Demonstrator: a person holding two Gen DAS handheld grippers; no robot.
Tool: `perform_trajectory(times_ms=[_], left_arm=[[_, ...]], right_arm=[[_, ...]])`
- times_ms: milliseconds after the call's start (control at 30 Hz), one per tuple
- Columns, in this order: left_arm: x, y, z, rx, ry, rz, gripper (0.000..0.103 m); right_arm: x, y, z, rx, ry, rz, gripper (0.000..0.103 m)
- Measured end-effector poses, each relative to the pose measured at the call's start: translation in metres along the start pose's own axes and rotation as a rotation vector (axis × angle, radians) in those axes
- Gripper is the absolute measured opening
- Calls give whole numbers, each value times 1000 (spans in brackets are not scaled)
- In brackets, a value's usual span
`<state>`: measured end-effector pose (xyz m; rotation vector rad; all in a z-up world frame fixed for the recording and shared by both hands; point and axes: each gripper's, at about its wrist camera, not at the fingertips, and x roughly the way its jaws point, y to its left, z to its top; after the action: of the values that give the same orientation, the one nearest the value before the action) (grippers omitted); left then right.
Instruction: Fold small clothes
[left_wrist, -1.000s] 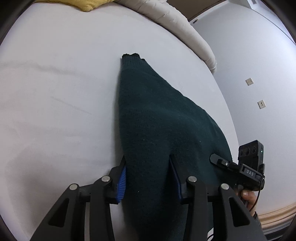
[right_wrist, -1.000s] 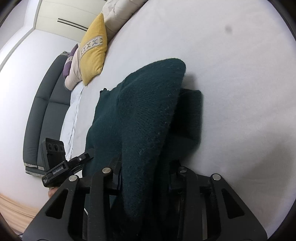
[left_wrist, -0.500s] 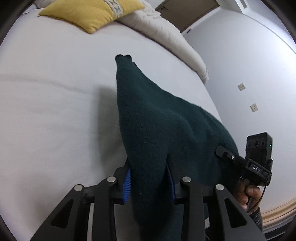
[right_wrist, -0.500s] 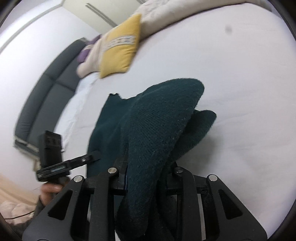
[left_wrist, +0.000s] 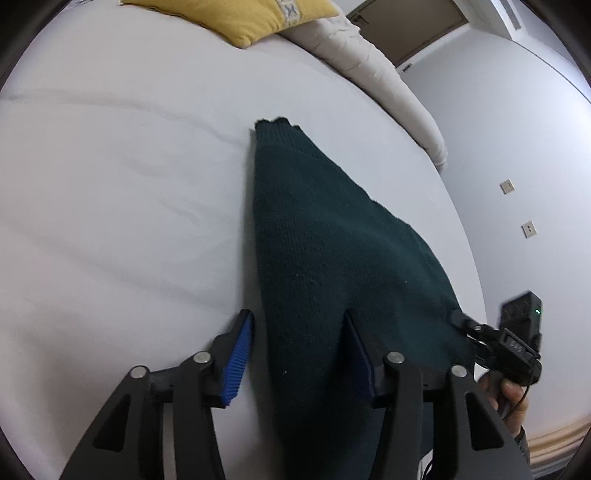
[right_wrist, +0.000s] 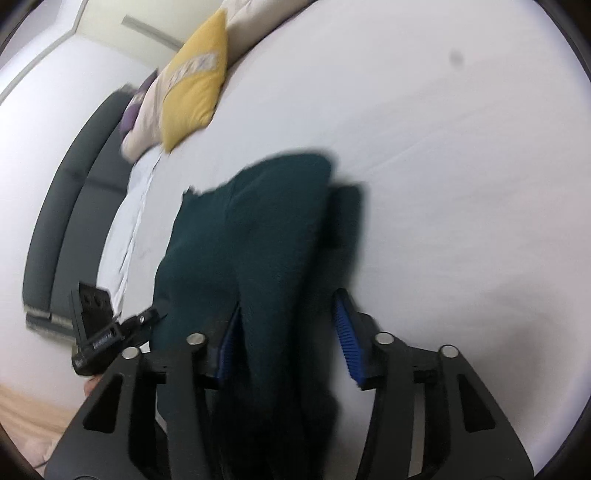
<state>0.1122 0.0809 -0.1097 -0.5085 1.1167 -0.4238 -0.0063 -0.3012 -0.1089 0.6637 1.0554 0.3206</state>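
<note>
- My dark green knit sweater (left_wrist: 332, 266) lies on the white bed (left_wrist: 122, 192), its long axis running away from me to a narrow end (left_wrist: 277, 123) that points toward the yellow pillow (left_wrist: 236, 16).
- My left tongs (left_wrist: 297, 350) have just been opening; the sweater's near edge sits between the blue pads (left_wrist: 236, 363), and the left pad stands clear of it.
- My right tongs (right_wrist: 286, 339) have just been opening too, half spread, with a folded ridge of sweater (right_wrist: 266, 236) lying loosely between them.

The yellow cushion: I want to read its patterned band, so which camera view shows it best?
The right wrist view: the whole yellow cushion shows there, band included, though blurred. The left wrist view is sharper, but its top edge cuts off all but the cushion's lower part.
</note>
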Motion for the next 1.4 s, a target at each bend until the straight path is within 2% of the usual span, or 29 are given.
perform_trajectory(times_ms=[67, 133, 167, 200, 267, 333, 367, 400, 433, 500, 533, 633, 733, 833, 900, 967, 1000, 1033, 1067, 1100, 1167, 1267, 1400], left_arm=[[-10, -8, 2, 22, -36, 49, 54], [-28, -22, 2, 59, -107, 149, 51], [-36, -28, 1, 75, -139, 160, 51], [-41, -34, 0, 93, -164, 152, 51], [-46, -49, -4, 143, -185, 132, 51], [-35, -63, -6, 199, -160, 119, 51], [-23, -69, -7, 216, -140, 128, 51], [-11, -74, -7, 223, -122, 139, 51], [-4, -66, -4, 223, -105, 150, 51], [6, -61, -8, 237, -109, 168, 51], [8, -59, -10, 254, -112, 166, 51], [11, -58, -14, 303, -113, 170, 51], [11, -55, -17, 307, -123, 156, 51], [5, -54, -20, 289, -128, 148, 51], [-2, -59, -20, 277, -131, 147, 51], [-8, -68, -23, 297, -138, 129, 51], [-10, -71, -25, 310, -139, 123, 51], [-8, -73, -28, 322, -131, 126, 51], [-2, -72, -27, 326, -119, 133, 51], [3, -69, -27, 324, -106, 140, 51], [7, -63, -28, 311, -101, 122, 51], [2, -65, -28, 307, -99, 108, 51], [-1, -67, -25, 314, -114, 113, 51]], right_arm=[[-32, -5, 2, 30, -82, -49, 49], [-58, -3, 2, 39, -151, -79, 49], [-70, 3, 5, 29, -169, -57, 49], [-79, 13, 5, 1, -172, 21, 47], [-79, 36, -1, -63, -131, 159, 46], [-66, 52, -8, -99, -71, 231, 46], [-57, 54, -11, -101, -31, 255, 46], [-41, 53, -13, -96, 9, 243, 46], [-32, 48, -16, -92, 29, 195, 46], [-7, 27, -20, -60, 75, 99, 22], [-5, 15, -23, -45, 67, 93, 0], [-13, -16, -35, 24, 41, 189, 0], [-18, 0, -43, -93, 32, 124, 0], [-29, 11, -38, -114, 34, 64, 0], [-42, 25, -39, -122, 26, 41, 8], [-51, 49, -39, -159, 20, 83, 8], [-52, 60, -43, -182, 22, 143, 8], [-53, 61, -46, -190, 32, 177, 15], [-50, 65, -50, -197, 53, 191, 27], [-41, 65, -54, -210, 85, 156, 31], [-21, 54, -63, -218, 130, 44, 32], [-25, 35, -73, -210, 84, 109, 31], [-30, 37, -81, -247, 98, 83, 31]])
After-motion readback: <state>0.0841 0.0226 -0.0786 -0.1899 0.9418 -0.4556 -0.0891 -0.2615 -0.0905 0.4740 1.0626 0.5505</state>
